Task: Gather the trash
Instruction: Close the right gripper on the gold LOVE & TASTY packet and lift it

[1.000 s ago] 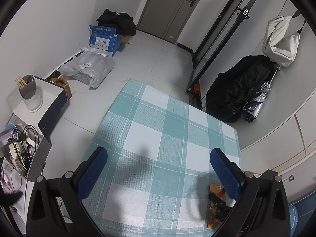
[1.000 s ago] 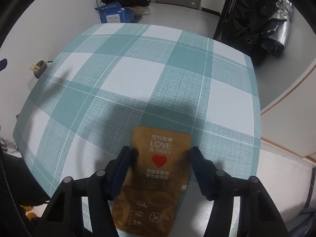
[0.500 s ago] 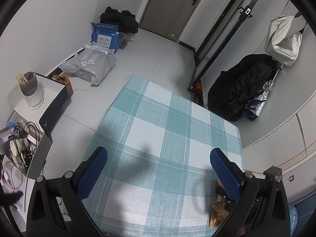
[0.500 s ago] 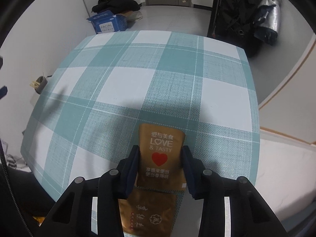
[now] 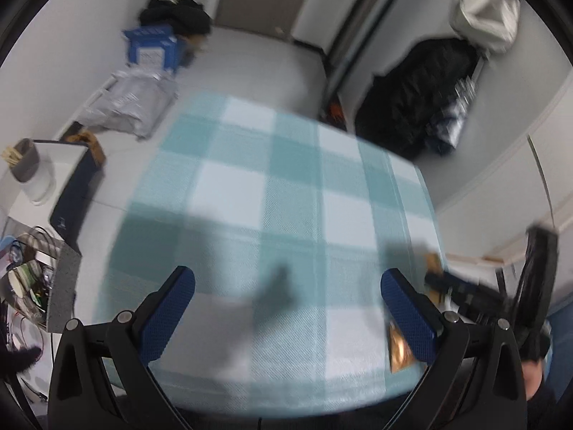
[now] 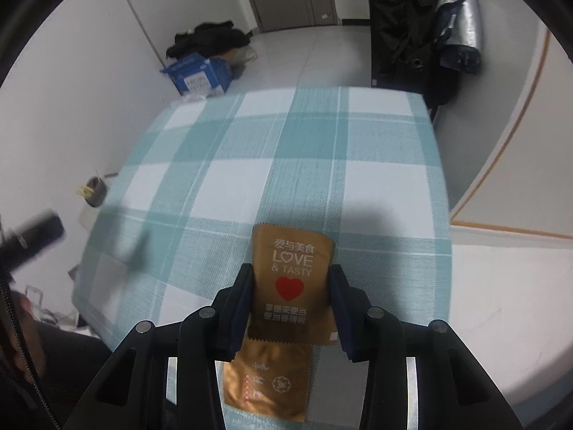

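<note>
Though the left wrist view is blurred, the left gripper (image 5: pixel 286 294) hangs wide apart and holds nothing over the checked tablecloth (image 5: pixel 279 193); one brown packet (image 5: pixel 397 351) lies at its near right edge; a grey cup (image 5: pixel 25 161) holds sticks. In the right wrist view, the right gripper (image 6: pixel 292 299) pinches the upper of two packets, the Love & Tasty packet (image 6: pixel 292 279); the second packet (image 6: pixel 268 383) lies beneath; a blue box (image 6: pixel 198 77) sits on the floor.

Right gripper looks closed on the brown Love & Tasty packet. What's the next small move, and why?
Probably lift straight up a little. In the right wrist view the right gripper has both pads pressed against the edges of the brown packet, which bows between them. A second brown packet lies just beneath on the checked tablecloth, so a small rise should show whether only one comes away. The left gripper is open, holding nothing.
</note>
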Demonstrator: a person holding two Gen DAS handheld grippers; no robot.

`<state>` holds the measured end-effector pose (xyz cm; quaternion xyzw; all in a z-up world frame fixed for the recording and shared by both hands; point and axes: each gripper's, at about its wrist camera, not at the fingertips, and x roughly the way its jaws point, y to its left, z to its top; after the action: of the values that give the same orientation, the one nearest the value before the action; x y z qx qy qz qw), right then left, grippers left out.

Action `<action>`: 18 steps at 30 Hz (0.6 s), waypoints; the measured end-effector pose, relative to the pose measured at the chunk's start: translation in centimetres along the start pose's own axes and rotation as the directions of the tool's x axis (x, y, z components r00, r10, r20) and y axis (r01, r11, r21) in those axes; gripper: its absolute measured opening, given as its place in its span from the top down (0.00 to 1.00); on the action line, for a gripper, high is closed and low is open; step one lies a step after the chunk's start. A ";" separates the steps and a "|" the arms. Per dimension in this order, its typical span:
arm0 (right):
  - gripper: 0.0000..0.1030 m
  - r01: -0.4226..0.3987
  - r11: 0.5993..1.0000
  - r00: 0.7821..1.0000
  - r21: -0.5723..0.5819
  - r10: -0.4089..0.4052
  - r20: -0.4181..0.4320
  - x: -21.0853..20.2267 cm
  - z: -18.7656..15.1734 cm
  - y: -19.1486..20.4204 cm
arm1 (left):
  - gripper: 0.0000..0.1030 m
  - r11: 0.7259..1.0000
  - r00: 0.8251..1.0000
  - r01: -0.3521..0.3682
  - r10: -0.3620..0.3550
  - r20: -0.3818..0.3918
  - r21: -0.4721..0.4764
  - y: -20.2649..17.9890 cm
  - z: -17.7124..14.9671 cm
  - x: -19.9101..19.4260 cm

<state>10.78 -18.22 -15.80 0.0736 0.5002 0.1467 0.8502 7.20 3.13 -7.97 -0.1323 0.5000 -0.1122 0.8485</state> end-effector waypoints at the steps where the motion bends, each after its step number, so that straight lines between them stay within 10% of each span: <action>1: 0.61 -0.008 1.000 1.000 0.011 0.008 0.015 -0.6 0.0 -0.4 | 0.01 1.000 0.999 0.024 -0.023 -0.033 0.019 -0.6 -0.4 0.3; 18: 0.61 -0.178 0.982 0.966 0.061 0.163 0.200 -8.0 0.7 -4.0 | 0.01 0.985 0.971 0.028 0.015 -0.239 0.172 -10.6 -6.4 5.0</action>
<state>8.42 -24.57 -9.93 0.1636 0.4119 0.1918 0.8757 3.38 -9.20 -11.47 -0.0446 0.5865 -0.1734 0.7899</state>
